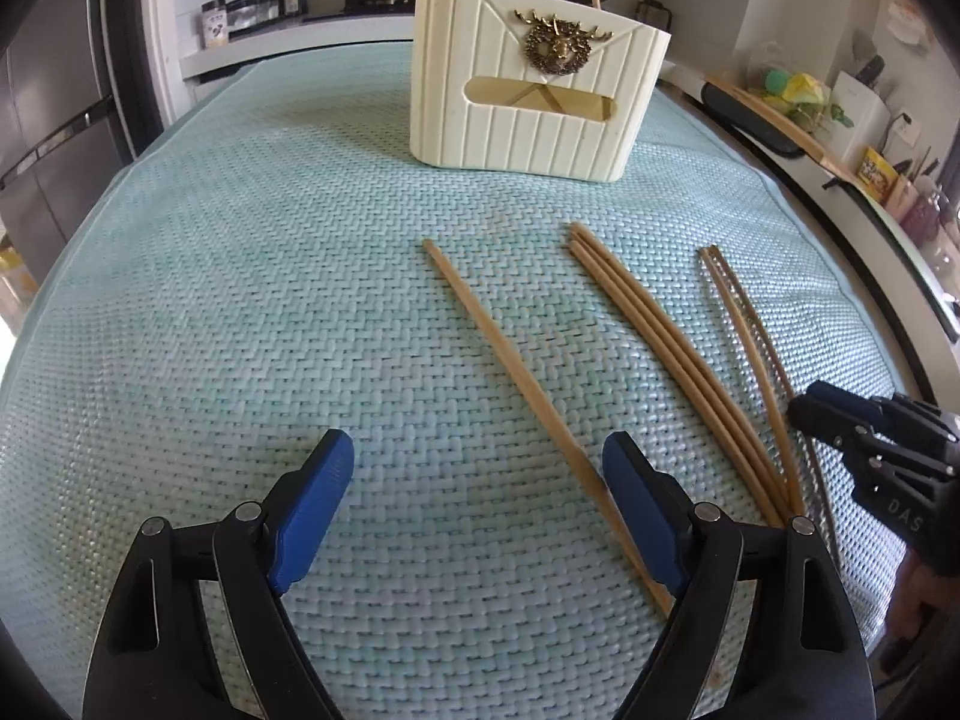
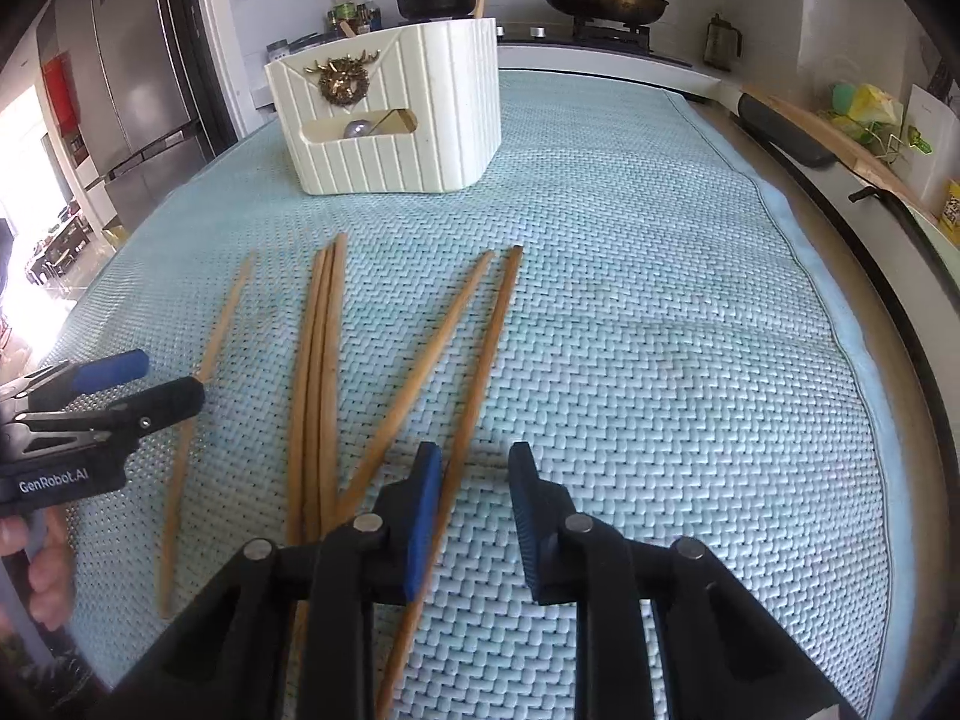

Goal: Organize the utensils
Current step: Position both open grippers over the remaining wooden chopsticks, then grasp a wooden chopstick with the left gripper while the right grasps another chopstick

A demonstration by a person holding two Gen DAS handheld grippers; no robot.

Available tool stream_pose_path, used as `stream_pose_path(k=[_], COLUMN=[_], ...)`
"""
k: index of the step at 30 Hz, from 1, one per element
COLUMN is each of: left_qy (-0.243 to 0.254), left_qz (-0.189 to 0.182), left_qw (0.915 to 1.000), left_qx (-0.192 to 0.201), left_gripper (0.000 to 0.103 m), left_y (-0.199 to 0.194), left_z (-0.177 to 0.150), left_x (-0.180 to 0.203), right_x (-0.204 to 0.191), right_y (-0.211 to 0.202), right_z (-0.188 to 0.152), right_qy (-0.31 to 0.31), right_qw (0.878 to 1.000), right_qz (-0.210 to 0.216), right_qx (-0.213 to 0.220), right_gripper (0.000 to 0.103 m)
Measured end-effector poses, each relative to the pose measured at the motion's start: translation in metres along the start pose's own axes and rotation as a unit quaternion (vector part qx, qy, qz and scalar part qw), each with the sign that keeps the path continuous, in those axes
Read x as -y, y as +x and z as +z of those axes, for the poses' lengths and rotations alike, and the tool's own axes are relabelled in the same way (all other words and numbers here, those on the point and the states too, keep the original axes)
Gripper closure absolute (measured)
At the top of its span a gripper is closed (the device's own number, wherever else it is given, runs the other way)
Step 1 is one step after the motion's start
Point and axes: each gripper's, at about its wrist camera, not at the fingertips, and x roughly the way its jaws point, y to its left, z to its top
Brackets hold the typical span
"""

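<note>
The right tool (image 2: 474, 501) straddles the outermost chopstick (image 2: 480, 360), jaws narrowed but not yet pinching, ready to lift it. The left tool (image 1: 477, 480) gapes wide beside a lone chopstick (image 1: 510, 372). Farther across the surface (image 2: 660, 300) stands the cream holder (image 2: 390, 114), their likely destination

Counted on the woven mat

Six loose chopsticks (image 2: 324, 360) lie on one mat (image 2: 660, 330); one cream utensil holder (image 2: 390, 114) stands there, two more sticks rising from its top, behind two grippers.
</note>
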Motion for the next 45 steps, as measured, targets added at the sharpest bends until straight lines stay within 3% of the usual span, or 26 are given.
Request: stream_pose_path(k=[9,16,22,27,32,36,43,45], left_qy=[0.016,0.069,0.053,0.029,0.009,-0.010,0.011,0.016], left_qz=[-0.030,-0.016,-0.007,-0.017,-0.008,0.003,0.021,0.027], left_qw=[0.9992,0.9967,0.9976,0.9986,0.9995,0.9997,0.9994,0.9993], left_qx=[-0.022,-0.041,-0.043,-0.040,-0.030,-0.024,-0.024,-0.021], left_gripper=[0.017,0.017,0.017,0.018,0.030,0.035,0.038,0.038], left_y=[-0.012,-0.019,-0.024,-0.014,0.004,0.016,0.029,0.031], left_z=[-0.010,-0.021,-0.022,-0.006,0.019,0.037,0.049,0.049], left_x=[-0.016,-0.017,-0.040,-0.048,-0.049,-0.054,-0.050,-0.049], right_x=[0.012,0.011,0.008,0.008,0.008,0.012,0.025,0.026], right_y=[-0.011,-0.017,-0.015,-0.003,0.013,0.029,0.054,0.058], right_z=[-0.009,-0.016,-0.014,0.002,0.024,0.045,0.076,0.082], right_qy=[-0.002,-0.016,-0.019,-0.022,-0.030,-0.027,-0.008,-0.005], right_qw=[1.000,0.999,0.999,0.999,0.999,0.999,1.000,1.000], right_qz=[-0.005,-0.010,-0.011,-0.009,-0.007,0.000,0.011,0.011], right_qx=[-0.021,-0.035,-0.038,-0.040,-0.042,-0.036,-0.027,-0.025], right_gripper=[0.081,0.081,0.080,0.080,0.080,0.080,0.081,0.087])
